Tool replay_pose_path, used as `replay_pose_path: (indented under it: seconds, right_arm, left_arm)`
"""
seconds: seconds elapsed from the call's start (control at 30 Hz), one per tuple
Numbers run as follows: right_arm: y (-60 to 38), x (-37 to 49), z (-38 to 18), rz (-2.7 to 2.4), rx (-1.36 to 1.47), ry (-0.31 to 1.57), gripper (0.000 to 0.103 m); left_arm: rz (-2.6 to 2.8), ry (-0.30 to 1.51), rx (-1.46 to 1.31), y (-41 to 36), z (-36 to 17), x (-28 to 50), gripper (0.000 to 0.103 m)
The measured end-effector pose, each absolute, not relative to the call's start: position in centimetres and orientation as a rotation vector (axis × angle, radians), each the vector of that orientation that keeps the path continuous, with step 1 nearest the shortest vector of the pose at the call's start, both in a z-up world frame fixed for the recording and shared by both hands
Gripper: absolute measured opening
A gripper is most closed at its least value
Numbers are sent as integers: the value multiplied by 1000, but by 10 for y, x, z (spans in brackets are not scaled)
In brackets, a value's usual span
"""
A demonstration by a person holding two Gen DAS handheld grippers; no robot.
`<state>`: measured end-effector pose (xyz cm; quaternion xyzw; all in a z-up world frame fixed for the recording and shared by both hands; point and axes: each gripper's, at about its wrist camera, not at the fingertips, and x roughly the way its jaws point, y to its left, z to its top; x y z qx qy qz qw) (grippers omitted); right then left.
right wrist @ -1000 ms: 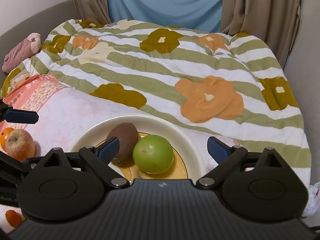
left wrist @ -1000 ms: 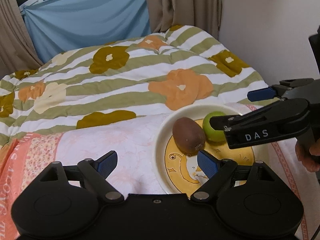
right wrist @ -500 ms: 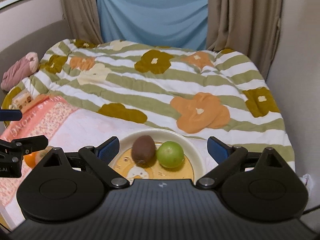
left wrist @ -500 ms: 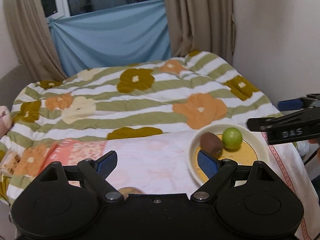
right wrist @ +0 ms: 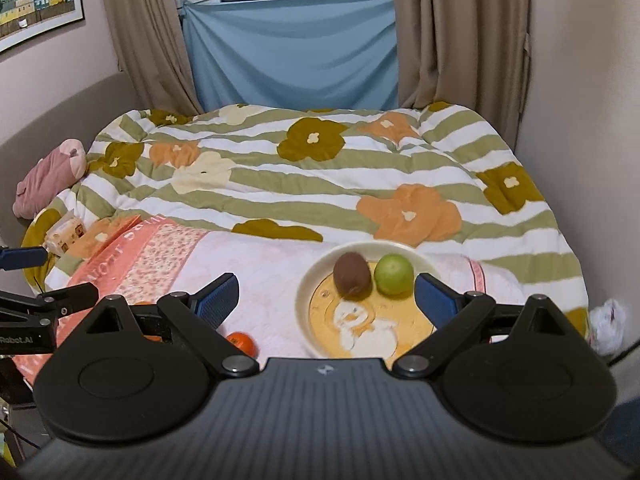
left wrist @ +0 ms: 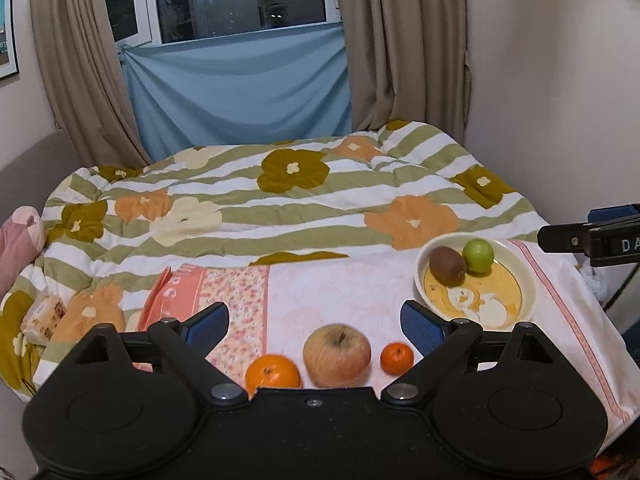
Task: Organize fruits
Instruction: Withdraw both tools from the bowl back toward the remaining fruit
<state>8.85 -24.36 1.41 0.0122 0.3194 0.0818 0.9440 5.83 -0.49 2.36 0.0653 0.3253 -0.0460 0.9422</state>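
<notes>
A cream plate (left wrist: 524, 276) (right wrist: 308, 292) with a yellow centre holds a brown kiwi (left wrist: 447, 265) (right wrist: 352, 274) and a green fruit (left wrist: 478, 255) (right wrist: 394, 274). On the pink cloth lie a pale apple (left wrist: 337, 355), a large orange (left wrist: 273, 374) and a small tangerine (left wrist: 397, 358) (right wrist: 241, 343). My left gripper (left wrist: 315, 326) is open and empty, raised above these three fruits. My right gripper (right wrist: 326, 294) is open and empty, raised near the plate's front. The right gripper's finger shows at the left wrist view's right edge (left wrist: 588, 236).
The pink cloth (left wrist: 328, 292) lies on a flowered striped quilt (left wrist: 280, 200) covering the bed. A pink plush toy (right wrist: 48, 180) and a small packet (right wrist: 64, 234) sit at the left. A wall runs along the right, curtains and window behind.
Both grippers have pulled back and up from the plate. The apple, orange and tangerine have come into the left wrist view. The kiwi and green fruit stay on the plate.
</notes>
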Motion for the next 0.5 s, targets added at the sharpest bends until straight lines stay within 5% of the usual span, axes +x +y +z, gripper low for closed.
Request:
replay_pose_path:
  seconds: [0.5]
  right_arm:
    - [-193, 5, -3, 60, 110, 664, 103]
  left_arm:
    - [-358, 676, 207, 43, -2, 24, 95]
